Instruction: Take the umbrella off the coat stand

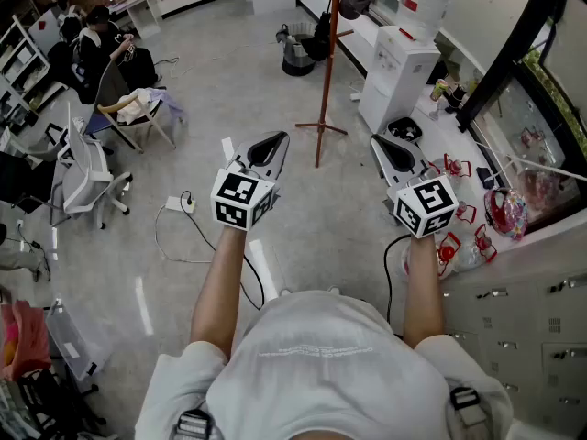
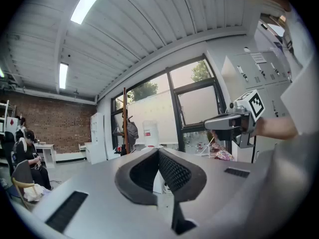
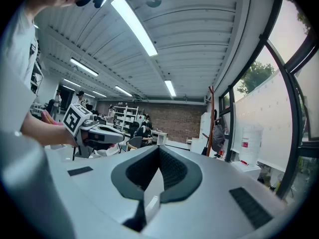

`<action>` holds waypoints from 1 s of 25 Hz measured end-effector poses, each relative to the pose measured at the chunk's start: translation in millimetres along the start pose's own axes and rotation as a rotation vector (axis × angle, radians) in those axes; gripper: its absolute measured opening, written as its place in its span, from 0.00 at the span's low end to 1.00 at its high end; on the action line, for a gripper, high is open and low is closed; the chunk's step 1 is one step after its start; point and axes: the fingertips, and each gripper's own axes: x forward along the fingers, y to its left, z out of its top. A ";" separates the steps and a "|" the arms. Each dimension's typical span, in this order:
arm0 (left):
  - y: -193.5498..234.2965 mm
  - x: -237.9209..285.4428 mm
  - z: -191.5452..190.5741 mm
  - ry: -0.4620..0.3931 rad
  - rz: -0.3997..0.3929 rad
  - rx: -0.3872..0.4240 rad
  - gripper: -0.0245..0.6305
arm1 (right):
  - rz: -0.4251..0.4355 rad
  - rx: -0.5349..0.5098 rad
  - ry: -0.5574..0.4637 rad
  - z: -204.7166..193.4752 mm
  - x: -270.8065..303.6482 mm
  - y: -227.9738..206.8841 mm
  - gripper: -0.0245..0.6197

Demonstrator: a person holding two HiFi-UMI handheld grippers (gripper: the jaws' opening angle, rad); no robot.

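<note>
Well ahead of you: coat stand (image 1: 327, 71), top cut off by frame edge. Umbrella (image 1: 321, 33) only a dark slim shape hanging beside pole, details unclear. Left tool (image 1: 275, 141) and right tool (image 1: 383, 145) both closed, empty.

Two grippers are in view, the left gripper (image 1: 280, 138) and the right gripper (image 1: 376, 142). There is one coat stand (image 1: 328, 62), one water dispenser (image 1: 399, 76), and two chairs: one wooden chair (image 1: 138, 122), one white office chair (image 1: 87, 177).
</note>
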 end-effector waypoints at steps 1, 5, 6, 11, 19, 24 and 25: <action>0.4 -0.5 0.4 0.001 0.001 -0.001 0.06 | -0.001 -0.005 0.003 -0.5 0.0 0.8 0.06; 0.4 -2.8 -1.5 0.011 0.002 0.007 0.06 | -0.010 -0.019 0.014 -4.1 -0.7 3.5 0.06; 0.2 -3.5 -2.4 0.012 0.001 0.010 0.06 | -0.013 -0.023 0.018 -5.4 -1.1 3.8 0.06; 0.5 -8.2 -6.5 0.018 -0.007 0.011 0.06 | -0.047 -0.014 0.016 -8.2 -4.1 1.9 0.06; 14.5 -16.7 -15.3 0.032 0.008 -0.009 0.06 | 0.007 0.057 0.003 -5.1 1.7 17.5 0.06; 30.0 -27.9 -25.7 0.047 0.016 -0.016 0.06 | -0.023 0.070 0.010 -12.4 11.6 25.8 0.06; 34.4 -31.1 -28.5 0.050 0.019 -0.019 0.06 | -0.035 0.068 0.012 -13.5 14.4 27.4 0.06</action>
